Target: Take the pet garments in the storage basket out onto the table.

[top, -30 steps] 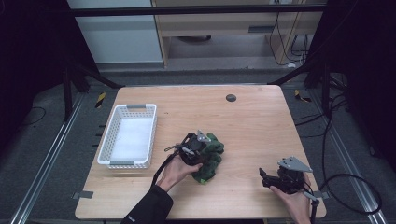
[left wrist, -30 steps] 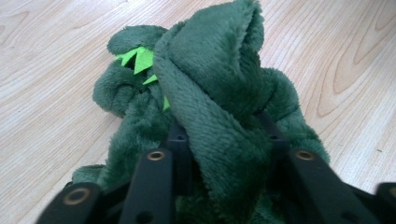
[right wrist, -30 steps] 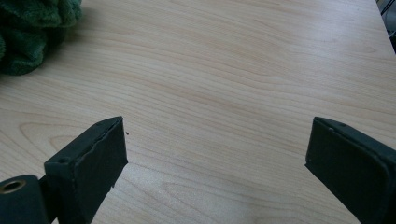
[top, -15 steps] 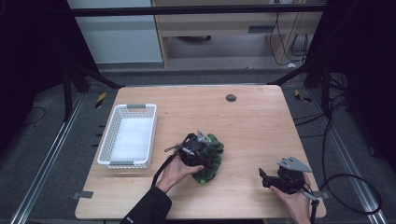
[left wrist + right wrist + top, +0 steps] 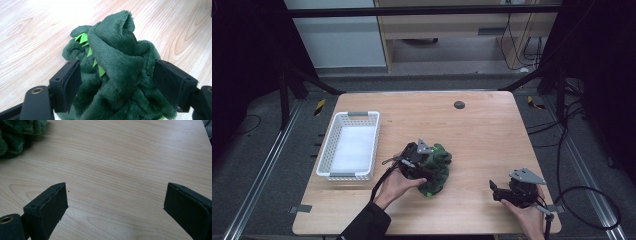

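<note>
A dark green plush toy [image 5: 437, 167] lies slumped on the wooden surface [image 5: 482, 135], a little near of the middle and just right of the white basket [image 5: 349, 145]. The left gripper [image 5: 428, 169] sits right on it, held in the person's left hand [image 5: 394, 185], whose sleeve comes in from the near edge. In the left gripper view the toy [image 5: 115, 75] bulges up between the two black jaws, bright green felt spikes [image 5: 83, 38] poking out of the fur on its left. The jaws have just been opening; they now stand wide on either side of the plush. The left jaw brushes the fur, while the right one sits against its edge, and neither squeezes it, so the toy rests on the wood on its own weight.

Well apart, toward the near right corner, the right gripper [image 5: 498, 190] hovers low over bare wood in the person's right hand [image 5: 532, 217], its grey three-cornered plate on top. In the right gripper view its jaws are spread wide with nothing between them, and a bit of the green toy [image 5: 17, 135] shows at the far left.

A small dark disc [image 5: 459, 104] lies near the far edge.
</note>
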Available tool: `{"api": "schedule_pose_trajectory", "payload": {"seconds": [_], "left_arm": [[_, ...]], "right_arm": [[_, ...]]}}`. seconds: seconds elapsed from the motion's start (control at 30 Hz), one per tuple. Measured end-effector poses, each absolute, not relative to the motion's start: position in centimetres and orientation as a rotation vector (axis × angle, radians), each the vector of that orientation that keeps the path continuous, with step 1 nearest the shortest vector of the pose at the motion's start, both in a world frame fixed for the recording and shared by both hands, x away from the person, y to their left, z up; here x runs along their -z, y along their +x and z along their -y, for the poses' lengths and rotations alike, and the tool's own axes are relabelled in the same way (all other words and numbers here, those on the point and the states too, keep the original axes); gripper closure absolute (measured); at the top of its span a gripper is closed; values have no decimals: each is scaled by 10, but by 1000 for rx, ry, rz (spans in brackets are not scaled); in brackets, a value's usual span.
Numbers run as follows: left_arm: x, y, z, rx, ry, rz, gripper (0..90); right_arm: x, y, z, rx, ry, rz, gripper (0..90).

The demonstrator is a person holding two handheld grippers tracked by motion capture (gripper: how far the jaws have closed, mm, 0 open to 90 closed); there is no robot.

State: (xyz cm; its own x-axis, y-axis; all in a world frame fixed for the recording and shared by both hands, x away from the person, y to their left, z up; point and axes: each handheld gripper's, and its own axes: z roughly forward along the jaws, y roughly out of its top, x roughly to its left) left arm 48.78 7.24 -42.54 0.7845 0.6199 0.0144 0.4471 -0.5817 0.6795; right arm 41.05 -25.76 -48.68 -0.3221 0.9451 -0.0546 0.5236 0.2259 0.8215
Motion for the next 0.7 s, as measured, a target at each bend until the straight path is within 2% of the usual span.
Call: {"api": "schedule_pose_trajectory", "payload": {"seconds": [0.33, 0.7], "left_arm": [[421, 475, -95, -332, 2229, -793, 200], [418, 462, -131, -392, 2119, -845, 201]], "right_arm": [[487, 411, 258, -970, 1353, -1938, 49], [487, 410, 258, -979, 1355, -1939, 47]]}}
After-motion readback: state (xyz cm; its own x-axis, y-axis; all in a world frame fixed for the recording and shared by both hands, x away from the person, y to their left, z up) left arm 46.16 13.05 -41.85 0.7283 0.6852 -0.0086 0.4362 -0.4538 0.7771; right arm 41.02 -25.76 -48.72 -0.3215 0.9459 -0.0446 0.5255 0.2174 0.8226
